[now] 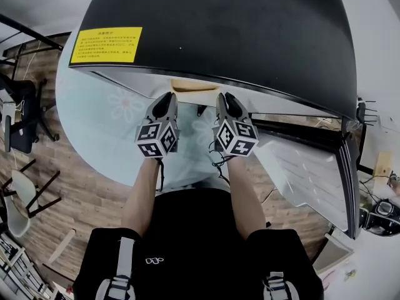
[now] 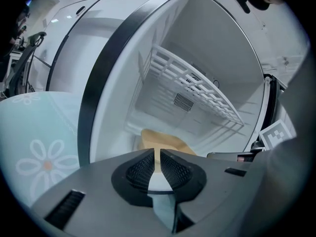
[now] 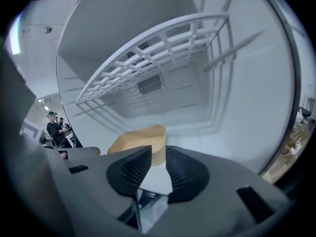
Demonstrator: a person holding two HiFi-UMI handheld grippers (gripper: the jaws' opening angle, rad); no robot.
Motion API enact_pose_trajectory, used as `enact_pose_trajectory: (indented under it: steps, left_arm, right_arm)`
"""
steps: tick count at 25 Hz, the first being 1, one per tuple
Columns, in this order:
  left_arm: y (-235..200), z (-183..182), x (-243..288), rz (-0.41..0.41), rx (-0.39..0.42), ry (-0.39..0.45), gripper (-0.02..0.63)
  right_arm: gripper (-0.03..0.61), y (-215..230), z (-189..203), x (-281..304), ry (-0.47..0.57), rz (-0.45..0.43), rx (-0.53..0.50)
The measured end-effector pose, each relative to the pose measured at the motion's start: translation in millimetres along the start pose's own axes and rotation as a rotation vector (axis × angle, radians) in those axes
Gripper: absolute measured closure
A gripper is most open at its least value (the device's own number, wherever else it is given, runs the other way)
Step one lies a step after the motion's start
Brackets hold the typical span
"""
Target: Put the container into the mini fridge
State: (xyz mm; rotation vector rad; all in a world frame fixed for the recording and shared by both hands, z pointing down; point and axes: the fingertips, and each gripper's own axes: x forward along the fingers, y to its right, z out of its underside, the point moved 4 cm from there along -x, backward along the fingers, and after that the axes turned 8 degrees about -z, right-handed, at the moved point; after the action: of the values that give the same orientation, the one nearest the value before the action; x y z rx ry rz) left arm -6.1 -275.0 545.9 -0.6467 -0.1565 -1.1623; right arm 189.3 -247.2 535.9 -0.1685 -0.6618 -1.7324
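Observation:
The tan container [image 1: 187, 87] rests on the floor of the open black mini fridge [image 1: 219, 24], just inside its mouth. Seen from the left gripper view, the container [image 2: 165, 141] lies just beyond the left gripper [image 2: 158, 154], whose jaws stand almost together with only a thin slit and nothing between them. In the right gripper view the container [image 3: 138, 139] sits ahead and slightly left of the right gripper [image 3: 158, 149], whose jaws stand apart and empty. From the head view, the left gripper [image 1: 167, 96] and right gripper [image 1: 225, 96] flank the container at the fridge opening.
A white wire shelf [image 2: 192, 83] [image 3: 148, 53] spans the fridge above the container. The fridge door [image 1: 306, 167] hangs open to the right. The fridge stands on a table with a pale blue flowered cloth [image 1: 106, 117]. Chairs [image 1: 19, 117] stand on the wooden floor at left.

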Motion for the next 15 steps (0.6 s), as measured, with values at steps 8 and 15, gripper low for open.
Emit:
enact_pose_trajectory:
  steps: [8, 15]
  left_arm:
    - [6.9, -15.0, -32.2, 0.027, -0.013, 0.055, 0.605]
    - [25.2, -34.5, -77.4, 0.086, 0.016, 0.133, 0.606]
  right_arm:
    - [0.571, -28.5, -4.6, -25.3, 0.065, -0.037, -0.036]
    - [0.572, -64.4, -13.9, -50.7, 0.155, -0.111, -0.048]
